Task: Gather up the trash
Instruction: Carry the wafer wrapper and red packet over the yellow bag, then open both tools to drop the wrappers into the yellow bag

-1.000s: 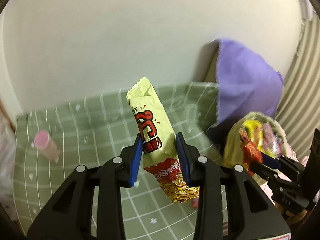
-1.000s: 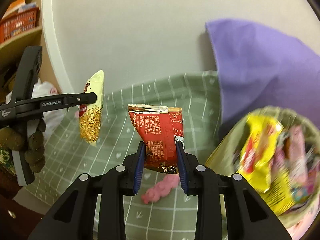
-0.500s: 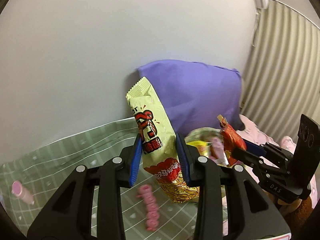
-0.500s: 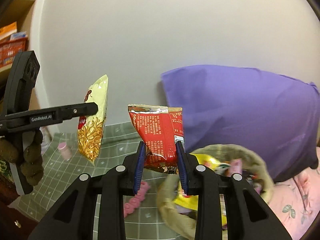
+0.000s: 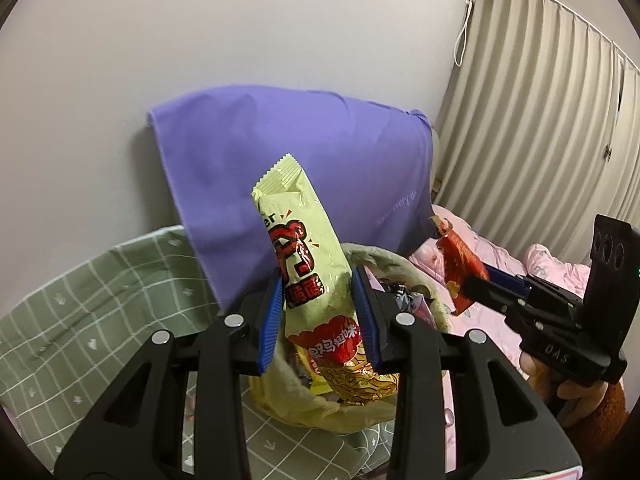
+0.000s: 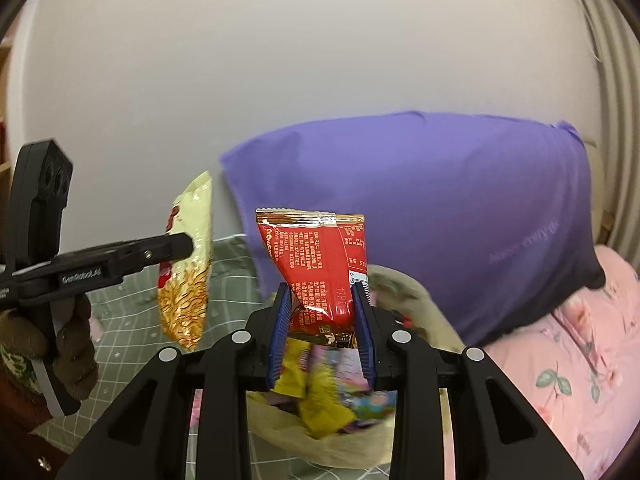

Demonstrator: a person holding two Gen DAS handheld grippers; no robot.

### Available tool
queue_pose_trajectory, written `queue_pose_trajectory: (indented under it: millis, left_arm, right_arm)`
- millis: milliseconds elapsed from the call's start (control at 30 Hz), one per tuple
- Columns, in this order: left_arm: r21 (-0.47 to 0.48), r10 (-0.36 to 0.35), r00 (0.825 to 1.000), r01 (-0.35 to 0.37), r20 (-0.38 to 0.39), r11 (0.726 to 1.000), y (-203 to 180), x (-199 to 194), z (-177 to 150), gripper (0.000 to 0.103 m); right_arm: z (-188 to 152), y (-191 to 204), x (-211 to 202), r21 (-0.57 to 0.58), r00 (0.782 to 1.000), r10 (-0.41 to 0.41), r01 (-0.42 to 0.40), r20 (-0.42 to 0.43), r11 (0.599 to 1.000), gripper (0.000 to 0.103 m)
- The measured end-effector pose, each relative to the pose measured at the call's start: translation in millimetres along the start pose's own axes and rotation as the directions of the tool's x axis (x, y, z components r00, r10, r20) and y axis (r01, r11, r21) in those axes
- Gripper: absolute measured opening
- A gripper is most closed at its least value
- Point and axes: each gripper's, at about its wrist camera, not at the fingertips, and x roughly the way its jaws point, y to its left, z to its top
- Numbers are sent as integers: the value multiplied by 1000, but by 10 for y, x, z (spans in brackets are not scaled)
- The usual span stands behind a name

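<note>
My left gripper [image 5: 316,312] is shut on a pale yellow snack wrapper [image 5: 308,256] with red lettering, held upright over a beige bag [image 5: 320,412] full of wrappers. My right gripper [image 6: 322,316] is shut on a red foil packet [image 6: 320,256], also above the beige bag [image 6: 404,292], whose mouth shows yellow and pink wrappers [image 6: 320,392]. The left wrist view catches the red packet [image 5: 456,260] at the right in the other gripper's fingers. From the right wrist camera, the yellow wrapper [image 6: 188,264] hangs at the left.
A purple pillow [image 5: 304,160] leans on the grey wall behind the bag. A green checked sheet [image 5: 80,320] covers the bed on the left, a pink floral quilt [image 6: 568,368] on the right. Striped curtains [image 5: 540,120] hang at the far right.
Both grippers have swung right with their wrappers, from over the green sheet to above the beige bag. The pink items on the sheet have left view. Both grips are unchanged.
</note>
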Motion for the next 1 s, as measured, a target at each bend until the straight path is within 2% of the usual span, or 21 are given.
queue_pose_trajectory:
  millis: [200, 333, 433, 733, 867, 1000]
  left_arm:
    - [-14, -23, 997, 22, -76, 1000, -43, 453, -136, 32]
    - [16, -31, 986, 34, -167, 999, -71, 838, -301, 32]
    - [60, -12, 973, 26, -232, 998, -94, 1104, -458, 32]
    - [80, -43, 949, 72, -312, 994, -20, 1320, -615, 30]
    - [80, -47, 946, 77, -321, 994, -39, 1370, -589, 30]
    - [63, -32, 945, 56, -326, 996, -26, 1412, -539, 30]
  right_arm:
    - [-48, -277, 220, -2, 997, -5, 5, -80, 1000, 29]
    - [-28, -370, 456, -8, 990, 59, -61, -130, 998, 29]
    - [-28, -388, 630, -35, 981, 74, -81, -178, 996, 29]
    - [-291, -365, 982, -85, 958, 56, -84, -283, 993, 29]
    - [-320, -395, 997, -102, 959, 44, -75, -278, 992, 29]
    - [-323, -385, 1046, -168, 962, 38, -86, -271, 982, 29]
